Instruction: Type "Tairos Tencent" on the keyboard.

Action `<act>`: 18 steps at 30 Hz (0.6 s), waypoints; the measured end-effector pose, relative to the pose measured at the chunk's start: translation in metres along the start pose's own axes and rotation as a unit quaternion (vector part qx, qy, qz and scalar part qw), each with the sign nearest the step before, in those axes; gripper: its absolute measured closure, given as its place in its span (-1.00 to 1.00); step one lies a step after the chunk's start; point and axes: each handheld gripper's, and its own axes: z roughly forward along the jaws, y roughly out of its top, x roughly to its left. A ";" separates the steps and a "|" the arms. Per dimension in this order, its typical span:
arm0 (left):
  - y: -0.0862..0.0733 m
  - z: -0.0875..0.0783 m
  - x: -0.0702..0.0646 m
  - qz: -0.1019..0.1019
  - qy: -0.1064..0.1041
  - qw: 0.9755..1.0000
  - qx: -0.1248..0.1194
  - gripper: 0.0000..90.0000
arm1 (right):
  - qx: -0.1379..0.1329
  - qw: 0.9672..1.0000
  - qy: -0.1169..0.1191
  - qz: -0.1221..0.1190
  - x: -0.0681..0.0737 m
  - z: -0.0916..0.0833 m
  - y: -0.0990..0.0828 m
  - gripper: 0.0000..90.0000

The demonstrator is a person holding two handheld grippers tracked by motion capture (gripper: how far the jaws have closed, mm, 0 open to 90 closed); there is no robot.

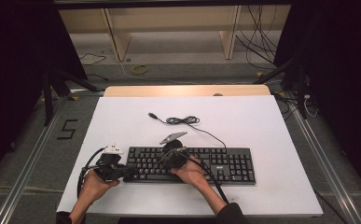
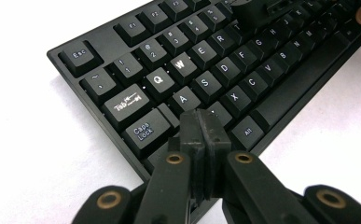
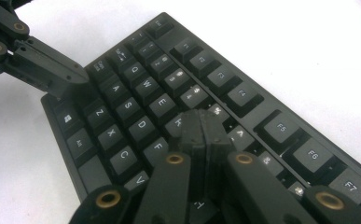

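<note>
A black keyboard [image 1: 225, 163] lies across the near middle of the white tabletop [image 1: 122, 126]. My left gripper [image 1: 130, 172] is at the keyboard's left end; in the left gripper view it [image 2: 200, 122] is shut with nothing between its jaws, tips over the keys just below Caps Lock [image 2: 143, 132] and A. My right gripper [image 1: 165, 162] hovers over the left-middle letter keys; in the right gripper view it [image 3: 201, 123] is also shut and empty, tips above the keys to the right of the E key [image 3: 164, 103]. The left gripper [image 3: 75, 77] points at the keyboard's corner there.
The keyboard's cable [image 1: 183, 120] lies coiled behind it, its USB plug [image 1: 153, 115] loose on the tabletop. A wooden strip [image 1: 187, 90] borders the far edge. Beyond it are floor cables [image 1: 257, 51] and a low shelf.
</note>
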 end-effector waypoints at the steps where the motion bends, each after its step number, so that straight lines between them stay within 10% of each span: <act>1: 0.000 0.000 0.000 0.000 0.001 1.000 0.001 0.97 | 0.001 1.000 -0.002 -0.001 -0.001 0.000 0.000 1.00; 18: -0.002 0.005 0.002 -0.004 -0.004 1.000 0.007 0.98 | 0.007 1.000 -0.007 0.000 -0.001 0.003 -0.003 1.00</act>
